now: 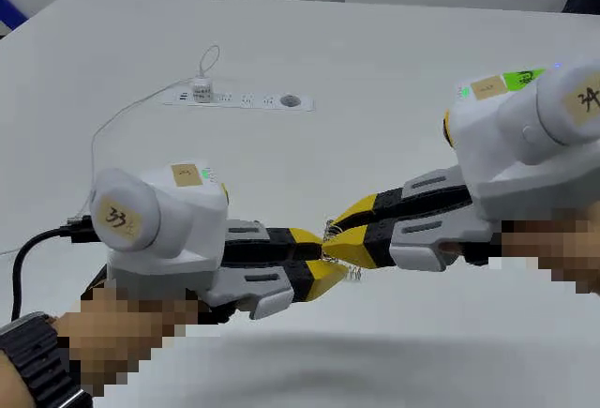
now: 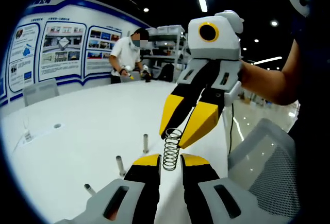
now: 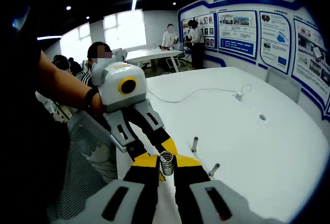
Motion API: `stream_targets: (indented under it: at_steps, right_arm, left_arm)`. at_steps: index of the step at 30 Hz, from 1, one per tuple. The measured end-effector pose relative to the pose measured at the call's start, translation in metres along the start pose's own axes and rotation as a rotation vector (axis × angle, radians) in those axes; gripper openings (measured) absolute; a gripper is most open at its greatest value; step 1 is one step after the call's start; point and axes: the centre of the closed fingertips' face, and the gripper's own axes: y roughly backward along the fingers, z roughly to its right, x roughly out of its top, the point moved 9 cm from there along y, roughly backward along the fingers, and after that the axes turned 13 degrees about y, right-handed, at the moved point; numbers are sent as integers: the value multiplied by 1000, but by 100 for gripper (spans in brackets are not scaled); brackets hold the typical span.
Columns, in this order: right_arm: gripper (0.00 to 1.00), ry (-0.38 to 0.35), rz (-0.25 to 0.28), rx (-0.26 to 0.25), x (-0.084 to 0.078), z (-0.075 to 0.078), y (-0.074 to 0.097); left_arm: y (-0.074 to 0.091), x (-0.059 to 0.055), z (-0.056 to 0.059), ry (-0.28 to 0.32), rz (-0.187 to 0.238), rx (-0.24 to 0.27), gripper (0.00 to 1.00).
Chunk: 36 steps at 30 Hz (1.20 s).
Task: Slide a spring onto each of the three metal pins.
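Observation:
A small steel coil spring [image 2: 171, 151] stands between the yellow tips of my left gripper [image 2: 170, 160]; its upper end sits between the jaws of my right gripper [image 2: 173, 137]. In the right gripper view the spring [image 3: 166, 162] is pinched between the tips of my right gripper [image 3: 166, 162], and my left gripper [image 3: 160, 155] meets it from the upper left. In the head view the left gripper [image 1: 333, 260] and right gripper [image 1: 327, 242] touch tip to tip, and coils [image 1: 330, 232] show there. Three upright metal pins [image 2: 146, 144] [image 2: 120, 165] [image 2: 88, 188] stand bare on the white table below; two pins [image 3: 195, 144] [image 3: 213, 170] show in the right gripper view.
A white power strip [image 1: 239, 99] with a plugged-in adapter and a thin cable lies at the far side of the white table [image 1: 394, 98]. A black cable [image 1: 28, 253] trails from the left gripper. A mesh chair [image 2: 268, 177] stands by the table edge. People stand in the background.

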Motion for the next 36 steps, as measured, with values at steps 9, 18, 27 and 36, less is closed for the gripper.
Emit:
stream_targets:
  at_steps: [9, 18, 27, 36]
  right_arm:
    - [12, -12, -11, -94, -8, 21, 24]
    - [12, -58, -21, -216, -24, 45, 50]
    - [12, -112, -18, -313, -43, 63, 63]
    - [12, -157, -39, -359, -66, 76, 54]
  left_arm:
    - [21, -3, -5, 4, 12, 32, 32]
    - [45, -8, -9, -26, 5, 86, 41]
    - [70, -13, -19, -8, 33, 155, 47]
    - [94, -24, -26, 3, 42, 235, 51]
